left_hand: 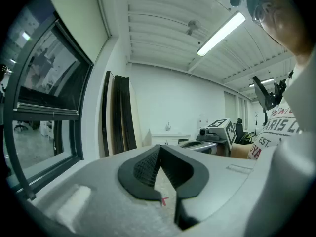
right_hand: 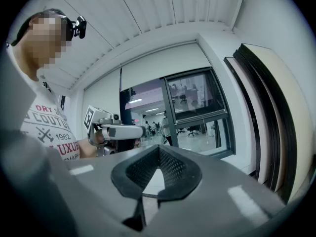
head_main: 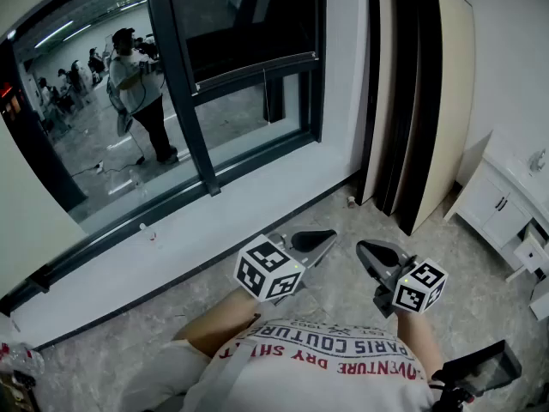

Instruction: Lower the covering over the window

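The window (head_main: pixel 171 75) has a dark frame and fills the upper left of the head view. In the right gripper view a pale covering (right_hand: pixel 158 65) hangs over its upper part, with the glass (right_hand: pixel 197 112) bare below. My left gripper (head_main: pixel 322 239) and right gripper (head_main: pixel 369 249) are held side by side low over the floor, well short of the window. Both are shut with nothing between the jaws. The left gripper (left_hand: pixel 159 149) points along the wall beside the window (left_hand: pixel 44 93). The right gripper (right_hand: pixel 158 149) points toward the glass.
Dark and beige boards (head_main: pixel 420 101) lean against the wall to the right of the window. A white cabinet (head_main: pixel 502 204) stands at the far right. A white sill (head_main: pixel 257 204) runs below the glass. People (head_main: pixel 141 93) show in the glass.
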